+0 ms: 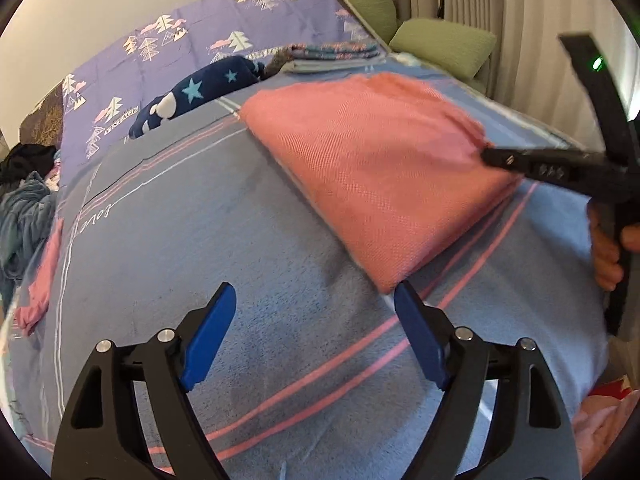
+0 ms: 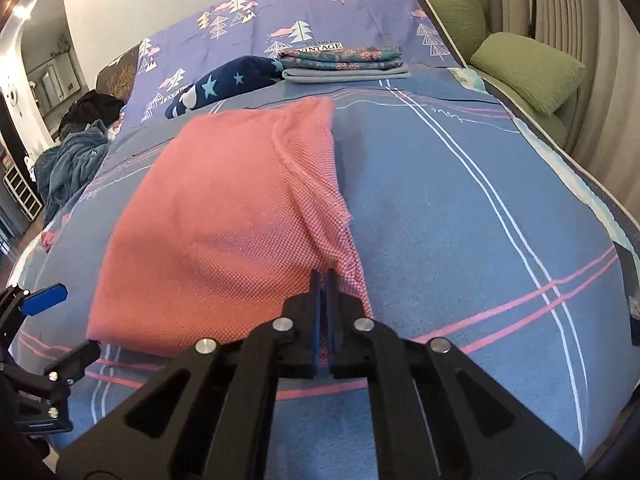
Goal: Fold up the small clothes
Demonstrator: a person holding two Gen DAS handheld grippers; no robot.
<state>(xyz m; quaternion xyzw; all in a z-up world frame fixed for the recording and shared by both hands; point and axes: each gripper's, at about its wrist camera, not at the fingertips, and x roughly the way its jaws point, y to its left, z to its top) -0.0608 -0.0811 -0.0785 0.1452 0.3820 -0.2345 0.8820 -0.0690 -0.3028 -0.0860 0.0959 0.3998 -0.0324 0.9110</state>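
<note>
On the bed, a pink cloth (image 2: pixel 224 216) lies partly folded across the blue blanket (image 2: pixel 460 220), its long axis running away from the person toward the headboard end. Its right edge is loose and rumpled, with a paler underside showing along it.

At the near right corner of the cloth, the right gripper (image 2: pixel 323 280) has its blue fingers drawn nearly together at that rumpled edge. The left wrist view shows its tips meeting the cloth's side, so they appear to pinch a thin layer of fabric, though the blur there leaves the bite itself unclear.

At the near left corner, the left gripper (image 1: pixel 314 300) stands wide and holds nothing. Its right finger (image 1: pixel 416 332) sits just at the corner tip, touching or nearly so, while the left one hangs over bare blanket. So the cloth lies ahead and to the right of this gripper, not between its fingers.

The next move likely turns on that offset: the left gripper seems to need to shift right and forward to straddle its corner before both near corners can be carried along the long axis to the far edge.
</note>
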